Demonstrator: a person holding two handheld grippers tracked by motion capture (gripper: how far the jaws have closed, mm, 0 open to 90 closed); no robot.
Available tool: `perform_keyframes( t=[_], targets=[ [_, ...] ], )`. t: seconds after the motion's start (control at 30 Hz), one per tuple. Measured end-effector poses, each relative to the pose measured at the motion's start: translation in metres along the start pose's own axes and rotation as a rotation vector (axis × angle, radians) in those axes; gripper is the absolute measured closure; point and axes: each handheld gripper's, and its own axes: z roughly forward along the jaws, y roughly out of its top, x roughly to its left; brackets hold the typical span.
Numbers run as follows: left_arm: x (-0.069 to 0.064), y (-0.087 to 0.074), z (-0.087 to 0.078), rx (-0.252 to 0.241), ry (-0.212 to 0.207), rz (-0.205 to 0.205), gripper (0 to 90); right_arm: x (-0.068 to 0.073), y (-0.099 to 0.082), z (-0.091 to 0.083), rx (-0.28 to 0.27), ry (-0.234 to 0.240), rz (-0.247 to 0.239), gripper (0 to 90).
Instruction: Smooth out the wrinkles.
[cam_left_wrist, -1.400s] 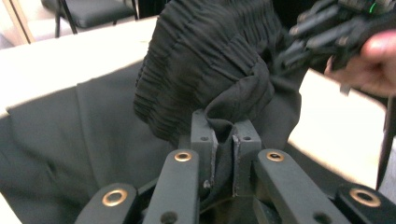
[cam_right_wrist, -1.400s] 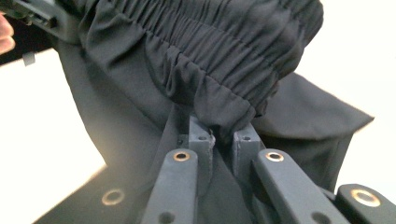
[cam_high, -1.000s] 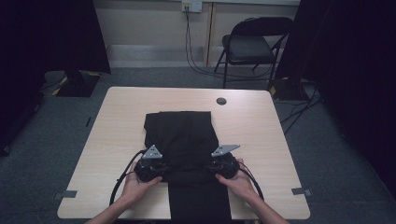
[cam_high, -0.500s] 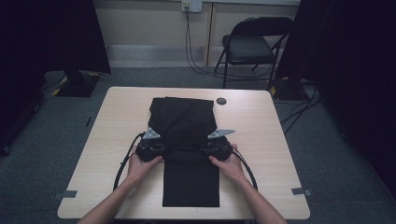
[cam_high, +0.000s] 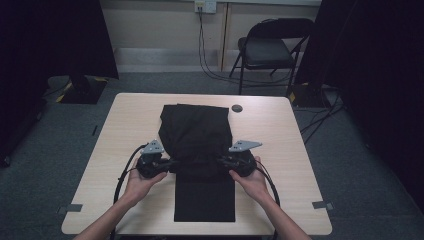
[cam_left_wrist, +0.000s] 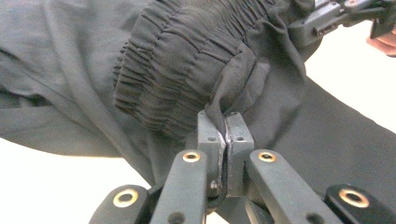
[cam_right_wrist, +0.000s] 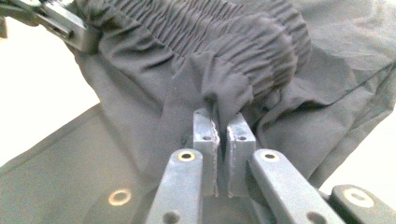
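— What do the hands hold?
— Each tool is closed tight on the gathered edge of the black garment (cam_high: 196, 137): the left tool (cam_left_wrist: 226, 135) and the right tool (cam_right_wrist: 223, 130) both pinch a fold.
— And the garment?
— It lies on the table (cam_high: 125, 120), partly folded over itself. What is under the fold, I cannot see.

Plain black garment (cam_high: 197, 135) on pale wood-tone table (cam_high: 290, 150).

Tabletop (cam_high: 130, 120) sides open — garment (cam_high: 196, 132) centred.
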Motion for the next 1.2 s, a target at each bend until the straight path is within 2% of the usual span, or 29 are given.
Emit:
perform_keyframes(
  t=[0.03, 0.07, 0.13, 0.17, 0.2, 0.27, 0.33, 0.4, 0.43, 0.47, 0.53, 0.6, 0.67, 0.73, 0.77, 0.8, 0.87, 0.9, 0.97, 1.03, 1.1, 1.17, 1.2],
  targets=[
    [-0.001, -0.003, -0.001, 0.009, -0.012, -0.002, 87.3, 0.004, -0.004, -0.002, 0.010, 0.000, -0.014, 82.1],
    [-0.004, -0.009, -0.001, 0.042, -0.019, 0.011, 86.8, 0.005, -0.008, -0.002, 0.026, 0.003, -0.015, 81.7],
    [-0.005, -0.018, 0.001, 0.092, -0.010, 0.022, 85.6, 0.007, -0.021, 0.001, 0.084, 0.015, -0.019, 80.4],
    [-0.005, -0.023, 0.003, 0.115, -0.018, 0.015, 84.3, 0.009, -0.032, 0.004, 0.141, 0.023, -0.025, 78.6],
    [-0.005, -0.026, 0.003, 0.118, -0.023, 0.014, 84.3, 0.009, -0.032, 0.004, 0.141, 0.023, -0.025, 78.6],
    [-0.005, -0.025, 0.000, 0.111, -0.035, -0.007, 77.8, 0.011, -0.035, 0.005, 0.165, 0.022, -0.033, 71.3],
    [-0.004, -0.022, -0.006, 0.082, -0.039, -0.018, 70.9, 0.012, -0.033, -0.001, 0.141, 0.018, -0.027, 62.3],
    [-0.001, -0.019, -0.014, 0.046, -0.039, -0.021, 67.9, 0.010, -0.028, -0.012, 0.087, 0.007, -0.009, 54.9],
    [0.001, -0.018, -0.017, 0.024, -0.045, -0.034, 66.7, 0.008, -0.026, -0.017, 0.056, -0.011, 0.002, 54.6],
    [0.004, -0.017, -0.019, -0.002, -0.047, -0.059, 65.6, 0.004, -0.022, -0.021, 0.031, -0.011, 0.012, 55.1],
    [0.011, -0.013, -0.023, -0.033, -0.031, -0.077, 66.4, -0.006, -0.016, -0.027, -0.014, -0.036, 0.036, 57.4],
    [0.019, -0.008, -0.026, -0.058, 0.002, -0.088, 69.1, -0.015, -0.009, -0.026, -0.036, -0.070, 0.050, 61.3],
    [0.028, -0.004, -0.021, -0.046, 0.071, -0.091, 71.2, -0.024, -0.003, -0.015, -0.017, -0.106, 0.053, 63.5],
    [0.041, -0.004, -0.009, 0.007, 0.148, -0.098, 71.2, -0.031, 0.003, 0.003, 0.011, -0.137, 0.055, 63.2],
    [0.047, -0.005, -0.002, 0.042, 0.200, -0.094, 71.2, -0.035, 0.005, 0.013, 0.025, -0.155, 0.054, 62.7],
    [0.055, -0.007, 0.008, 0.063, 0.233, -0.117, 71.1, -0.038, 0.007, 0.023, 0.039, -0.178, 0.054, 59.8],
    [0.062, -0.011, 0.019, 0.056, 0.219, -0.168, 68.5, -0.043, 0.009, 0.039, 0.061, -0.203, 0.062, 56.6],
    [0.062, -0.011, 0.023, 0.041, 0.199, -0.171, 66.2, -0.044, 0.009, 0.045, 0.067, -0.215, 0.074, 56.5],
    [0.059, -0.010, 0.028, 0.052, 0.188, -0.148, 63.1, -0.046, 0.007, 0.053, 0.075, -0.218, 0.089, 56.1],
    [0.053, -0.009, 0.028, 0.069, 0.157, -0.146, 62.6, -0.044, 0.005, 0.054, 0.080, -0.192, 0.089, 57.5],
    [0.047, -0.009, 0.022, 0.058, 0.134, -0.121, 61.2, -0.040, 0.003, 0.049, 0.069, -0.148, 0.086, 58.5],
    [0.041, -0.008, 0.013, 0.044, 0.085, -0.125, 59.1, -0.036, 0.001, 0.040, 0.068, -0.100, 0.079, 58.2],
    [0.035, -0.008, 0.010, 0.042, 0.077, -0.108, 58.2, -0.032, -0.001, 0.035, 0.073, -0.087, 0.068, 58.8]
  ],
)
